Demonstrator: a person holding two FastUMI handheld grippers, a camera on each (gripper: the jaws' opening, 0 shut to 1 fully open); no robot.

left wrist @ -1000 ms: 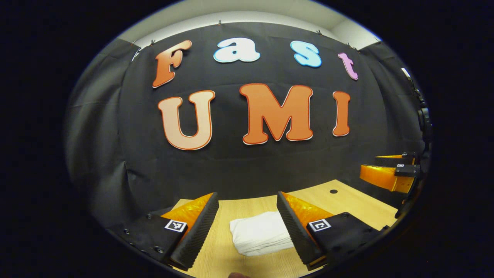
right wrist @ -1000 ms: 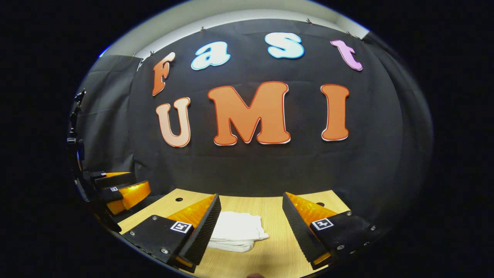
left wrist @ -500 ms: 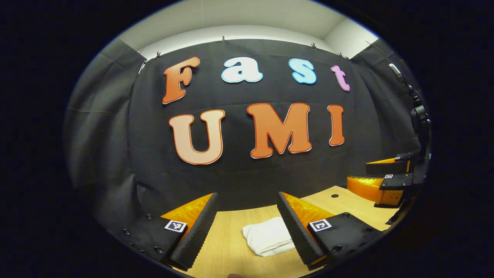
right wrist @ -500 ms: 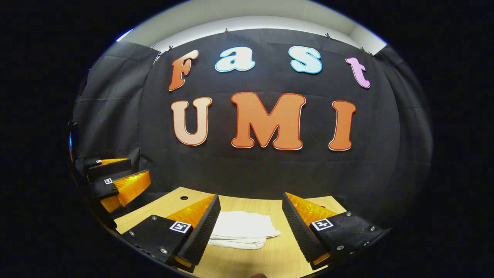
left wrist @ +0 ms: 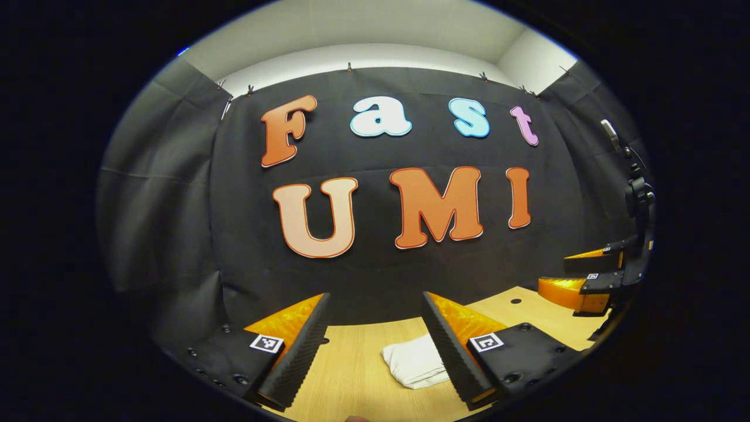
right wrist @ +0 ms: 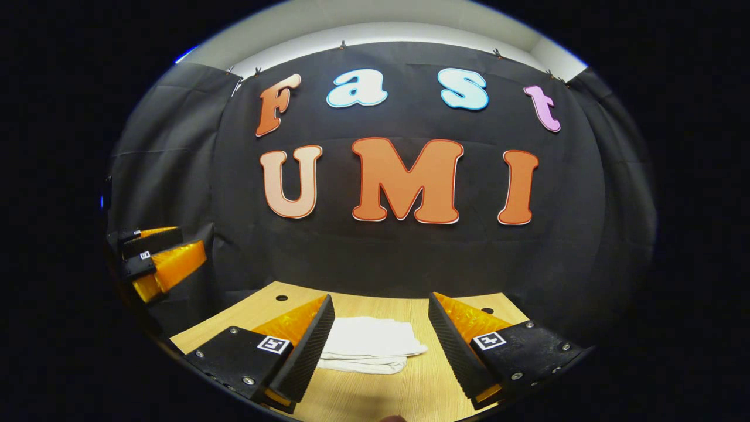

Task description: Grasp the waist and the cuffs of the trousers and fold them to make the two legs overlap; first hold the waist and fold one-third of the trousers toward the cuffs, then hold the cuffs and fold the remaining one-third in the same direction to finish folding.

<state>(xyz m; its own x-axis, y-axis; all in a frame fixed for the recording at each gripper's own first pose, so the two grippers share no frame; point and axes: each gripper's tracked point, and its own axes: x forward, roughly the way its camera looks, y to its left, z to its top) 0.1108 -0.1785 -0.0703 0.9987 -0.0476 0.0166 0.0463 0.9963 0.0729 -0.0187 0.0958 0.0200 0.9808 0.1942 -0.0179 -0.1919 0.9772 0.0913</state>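
1. Between the spread fingers of the right gripper (right wrist: pixel 375 351), the white trousers (right wrist: pixel 370 353) lie folded into a small stack on the wooden table (right wrist: pixel 433 387), their near side partly hidden behind that gripper's left-hand finger.
2. From the left gripper view, the trousers (left wrist: pixel 413 362) sit just inside the right-hand finger of the left gripper (left wrist: pixel 375 351), whose fingers are also wide apart and hold nothing.
3. Neither gripper touches the cloth; both hang above the table (left wrist: pixel 351 381).
4. Off to the side, each view shows the other gripper: the right gripper (left wrist: pixel 589 275) raised beyond the right-hand finger, the left gripper (right wrist: pixel 155 261) raised beyond the left-hand finger.
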